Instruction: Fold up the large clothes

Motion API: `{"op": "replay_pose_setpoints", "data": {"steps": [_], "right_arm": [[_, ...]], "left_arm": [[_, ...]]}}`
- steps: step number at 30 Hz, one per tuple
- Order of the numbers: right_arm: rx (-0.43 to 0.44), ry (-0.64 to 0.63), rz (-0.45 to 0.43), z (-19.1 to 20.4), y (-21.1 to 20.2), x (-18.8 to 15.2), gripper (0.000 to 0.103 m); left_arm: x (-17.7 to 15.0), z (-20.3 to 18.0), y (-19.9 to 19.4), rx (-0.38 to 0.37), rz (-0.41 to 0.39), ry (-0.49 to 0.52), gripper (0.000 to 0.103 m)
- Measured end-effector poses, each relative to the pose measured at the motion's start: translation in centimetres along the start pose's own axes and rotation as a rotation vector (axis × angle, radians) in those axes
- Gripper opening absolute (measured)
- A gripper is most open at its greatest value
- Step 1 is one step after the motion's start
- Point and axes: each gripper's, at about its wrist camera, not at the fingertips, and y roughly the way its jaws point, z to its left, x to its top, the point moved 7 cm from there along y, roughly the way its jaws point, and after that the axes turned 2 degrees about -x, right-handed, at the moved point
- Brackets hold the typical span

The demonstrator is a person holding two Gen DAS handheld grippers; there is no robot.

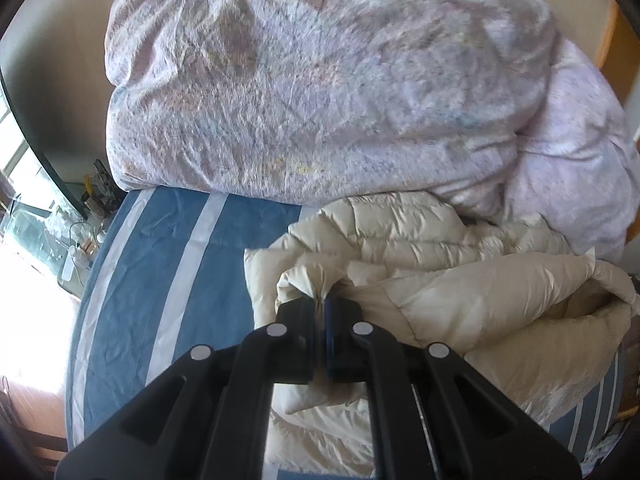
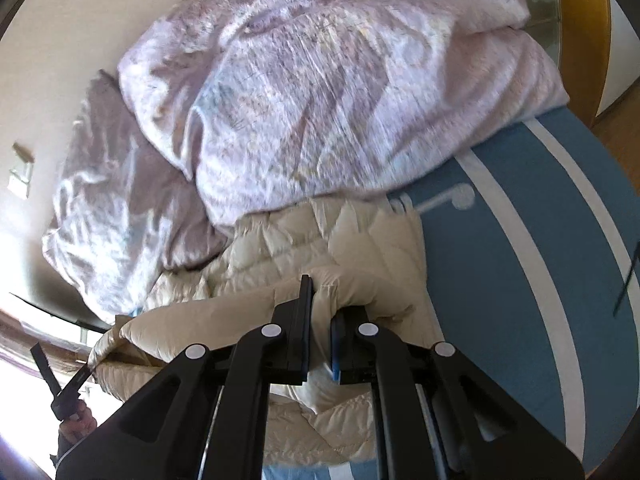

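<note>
A cream quilted puffer jacket (image 1: 420, 280) is lying crumpled on the bed (image 1: 168, 280), one edge lifting between both tools. The left gripper (image 1: 322, 300) is pinching a bunched fold of its fabric; the right gripper (image 2: 320, 312) is clamping another padded fold. The bed is wearing a blue sheet with white stripes. A rumpled lilac duvet (image 1: 320, 80) is sitting heaped just behind the jacket. Beige walls are showing beyond.

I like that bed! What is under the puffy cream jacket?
The puffy cream jacket lies on a blue sheet with white stripes. What the jacket covers cannot be seen.
</note>
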Motion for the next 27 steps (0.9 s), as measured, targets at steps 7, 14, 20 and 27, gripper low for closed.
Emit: {"op": "replay_pose_setpoints", "data": {"steps": [7,14,20,27], "right_arm": [[-0.063,0.005,0.028,0.1,6.6,2.3,0.009],[0.014,0.116,0.060,-0.6,9.1,3.4,0.055],[0.042,0.085,-0.082,-0.5,4.7,5.7,0.063],[-0.047,-0.152,-0.142,0.7,2.0,2.5,0.064]], "left_arm": [[1.4,0.7,5.4,0.021,0.075,-0.100,0.005],[1.7,1.6,8.9,-0.006,0.129,-0.212,0.015],[4.0,3.1,6.8,0.008,0.049,-0.255,0.055],[3.3,3.9,2.2,0.016,-0.052,-0.228,0.061]]}}
